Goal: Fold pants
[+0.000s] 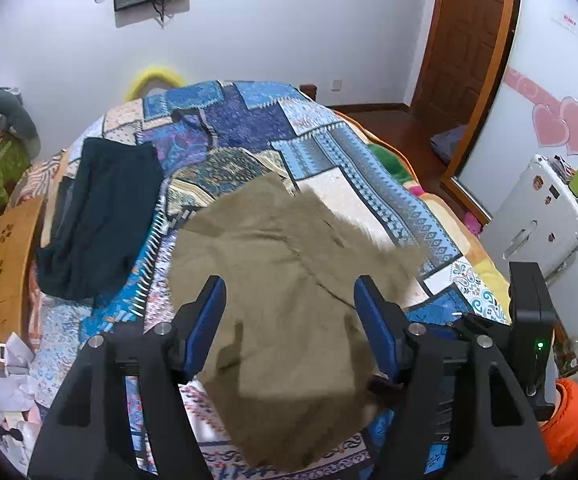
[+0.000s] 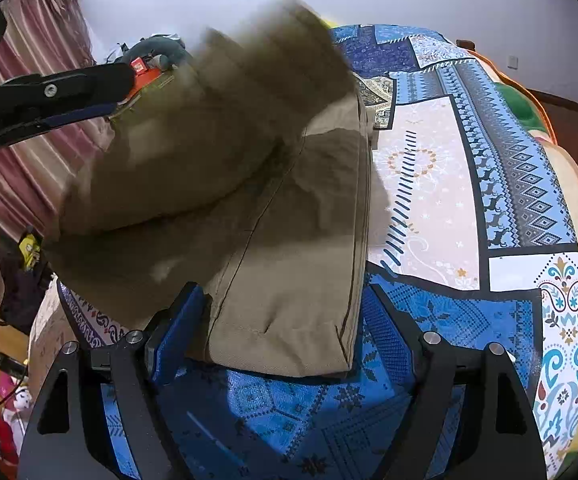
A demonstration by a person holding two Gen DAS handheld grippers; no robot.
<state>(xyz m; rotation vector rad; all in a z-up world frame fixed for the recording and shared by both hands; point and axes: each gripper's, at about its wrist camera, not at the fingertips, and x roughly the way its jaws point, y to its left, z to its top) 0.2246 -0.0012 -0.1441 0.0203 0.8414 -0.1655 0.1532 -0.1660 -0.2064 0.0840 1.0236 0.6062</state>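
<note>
Pants (image 1: 285, 280): khaki, spread on the bed (image 1: 369, 184), near edge; one part looks airborne & blurred in the right wrist view, folding over the rest. Woven cotton-ish cloth, soft, limp, light, not slippery; should drape and crease easily, so best taken at hem, waistband or seam edges w/ both ends pinched taut. Dark garment (image 1: 97, 216) lies apart at far left. Left gripper (image 1: 289, 320): jaws wide, nothing between, over the cloth. Right gripper (image 2: 285, 336): jaws wide, straddling the leg hem (image 2: 289, 352), not clamped.
</note>
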